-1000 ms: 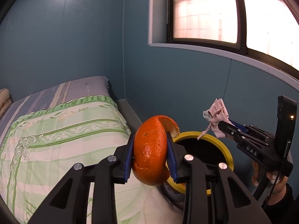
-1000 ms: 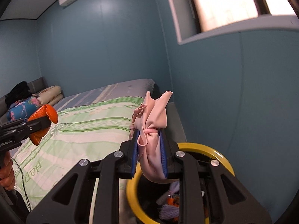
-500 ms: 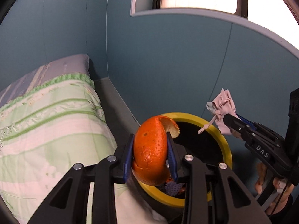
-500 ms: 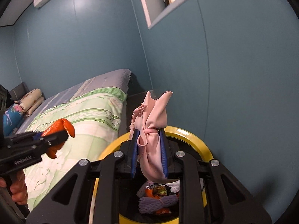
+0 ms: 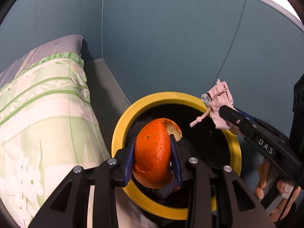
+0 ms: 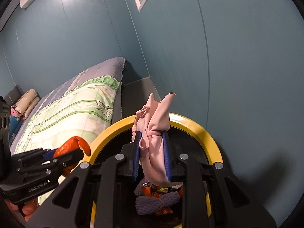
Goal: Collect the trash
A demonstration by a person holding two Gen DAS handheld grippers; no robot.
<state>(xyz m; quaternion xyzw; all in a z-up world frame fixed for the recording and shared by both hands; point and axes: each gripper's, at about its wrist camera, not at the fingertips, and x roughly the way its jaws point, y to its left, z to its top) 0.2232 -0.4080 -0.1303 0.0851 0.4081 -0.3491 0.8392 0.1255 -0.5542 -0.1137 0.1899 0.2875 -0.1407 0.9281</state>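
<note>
Left wrist view: orange peel sits clamped between the blue pads of the left gripper, over the mouth of the yellow-rimmed bin. At 2 o'clock from the peel, the right gripper pinches a pink drawstring pouch above the bin's far rim, cord end dangling over the opening. A hand grips that tool's handle at 4 o'clock.

Right wrist view: pouch upright between the pads, jaws easing apart w/ pads touching the cloth. Below it, inside the bin, purple foam netting and prob. foil wrappers, too dim to be sure. Green floral quilt at 10 o'clock, teal wall beyond the bin.
</note>
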